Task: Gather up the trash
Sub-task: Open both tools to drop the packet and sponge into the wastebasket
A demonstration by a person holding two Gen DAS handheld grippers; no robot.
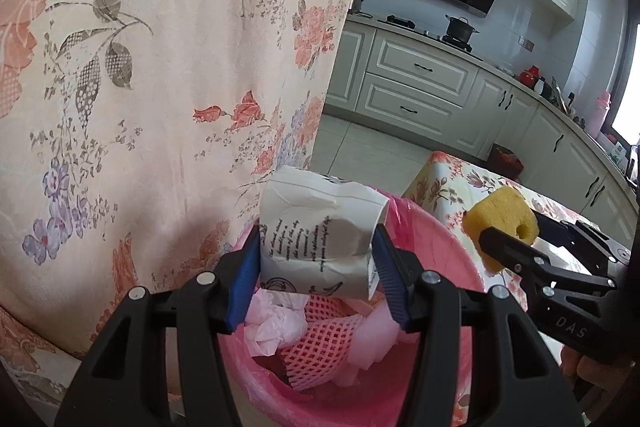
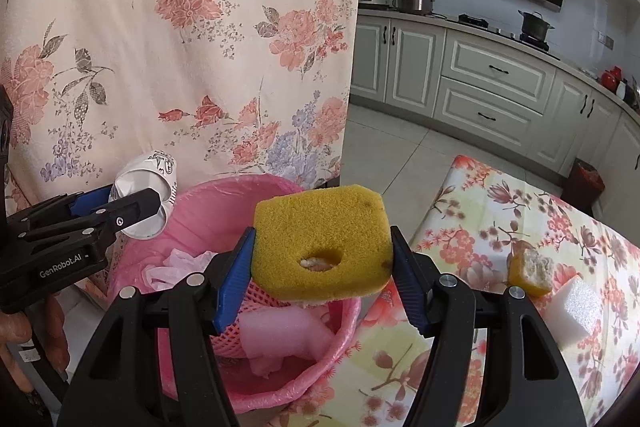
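L gripper [image 1: 318, 263] jaws clamp crushed paper cup [image 1: 320, 231] above pink trash bin [image 1: 448, 251]; R gripper [image 2: 323, 259] jaws grip yellow sponge [image 2: 320, 247] over bin's right rim; bread scrap [image 2: 530, 269] on worktop right of bin.

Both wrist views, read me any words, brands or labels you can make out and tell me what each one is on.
"GenRobot.AI": on the left gripper's black body, right wrist view.
"DAS": on the right gripper's black body, left wrist view.
Script lines on the crumpled paper cup: too small and slanted to read.
Narrow label by the cup's right edge: blurred, unreadable.
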